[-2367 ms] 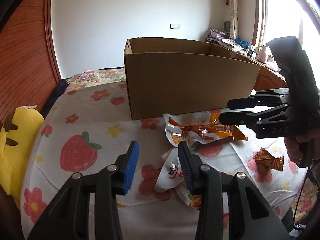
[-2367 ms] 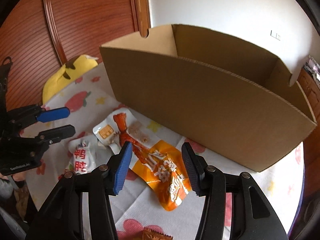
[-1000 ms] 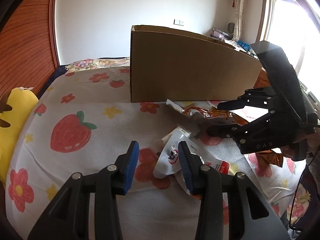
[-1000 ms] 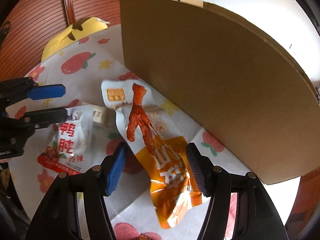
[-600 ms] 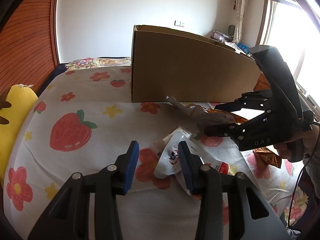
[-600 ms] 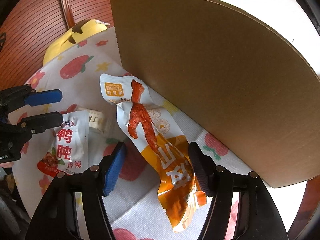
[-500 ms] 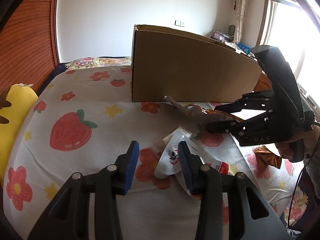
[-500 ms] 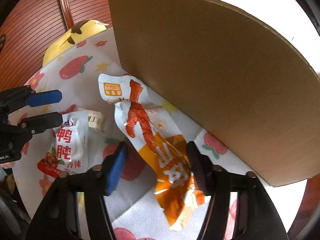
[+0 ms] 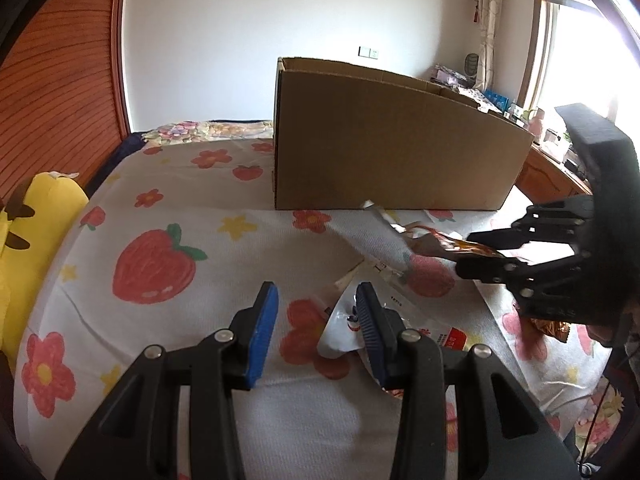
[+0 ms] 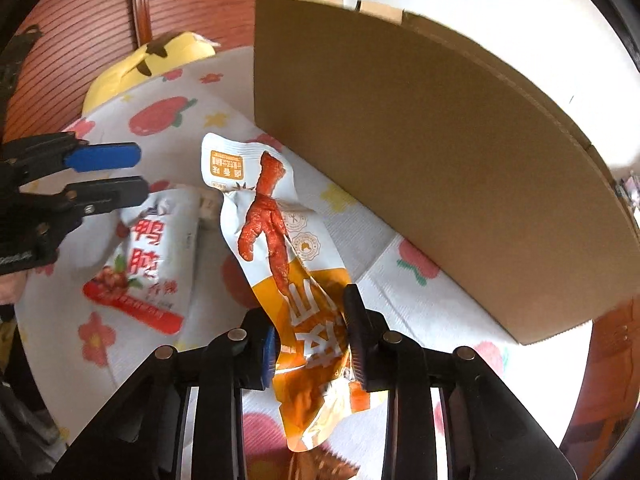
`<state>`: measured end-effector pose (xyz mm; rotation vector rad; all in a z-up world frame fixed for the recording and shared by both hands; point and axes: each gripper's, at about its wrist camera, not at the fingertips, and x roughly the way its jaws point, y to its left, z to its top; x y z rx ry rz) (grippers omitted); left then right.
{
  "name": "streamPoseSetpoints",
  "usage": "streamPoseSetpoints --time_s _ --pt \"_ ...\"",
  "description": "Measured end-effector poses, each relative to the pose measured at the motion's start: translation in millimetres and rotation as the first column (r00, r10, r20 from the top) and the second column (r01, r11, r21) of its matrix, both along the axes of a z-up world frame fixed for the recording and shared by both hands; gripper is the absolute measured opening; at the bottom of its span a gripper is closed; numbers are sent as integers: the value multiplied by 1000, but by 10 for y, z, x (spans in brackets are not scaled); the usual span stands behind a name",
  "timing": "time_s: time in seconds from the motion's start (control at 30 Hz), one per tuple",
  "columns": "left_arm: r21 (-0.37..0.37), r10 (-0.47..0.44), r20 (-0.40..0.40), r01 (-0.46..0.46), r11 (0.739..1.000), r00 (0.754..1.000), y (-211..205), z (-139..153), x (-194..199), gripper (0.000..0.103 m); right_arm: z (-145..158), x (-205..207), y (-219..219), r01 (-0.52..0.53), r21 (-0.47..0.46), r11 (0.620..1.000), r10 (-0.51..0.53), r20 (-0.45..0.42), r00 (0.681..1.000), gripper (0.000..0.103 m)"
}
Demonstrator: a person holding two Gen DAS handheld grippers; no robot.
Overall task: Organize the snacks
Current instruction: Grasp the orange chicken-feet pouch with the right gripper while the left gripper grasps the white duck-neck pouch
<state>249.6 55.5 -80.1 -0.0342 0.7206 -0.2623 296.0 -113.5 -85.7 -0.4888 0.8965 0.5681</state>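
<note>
Two black plastic grippers, each with two fingers on jointed linkage arms; the left gripper [image 9: 316, 320] has ribbed blue pads [image 9: 264, 328] on the inner finger faces and round silver screws at each pivot; the right gripper [image 10: 310, 330] matches, blue pad and silver screws alike; faint pale lettering marks one black body; bare skin shows behind the left gripper.

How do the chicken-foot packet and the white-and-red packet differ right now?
The chicken-foot packet is orange and white, pinched at its orange end by the right gripper; the white-and-red packet lies loose on the fruit-print cloth, with the open left gripper over it. The first is longer and crumpled, the second flatter. Both are outside the cardboard box.
</note>
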Motion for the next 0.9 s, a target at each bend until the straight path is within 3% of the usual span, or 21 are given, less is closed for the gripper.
streamPoseSetpoints --time_s 0.3,0.9 --pt "-11 -8 -25 8 1000 1000 -175 59 -82 47 234 -347 -303 47 128 991 -55 62 997 28" --pt "146 50 -95 -35 989 994 -569 -58 20 48 125 -683 -1149 217 201 955 -240 98 966 28"
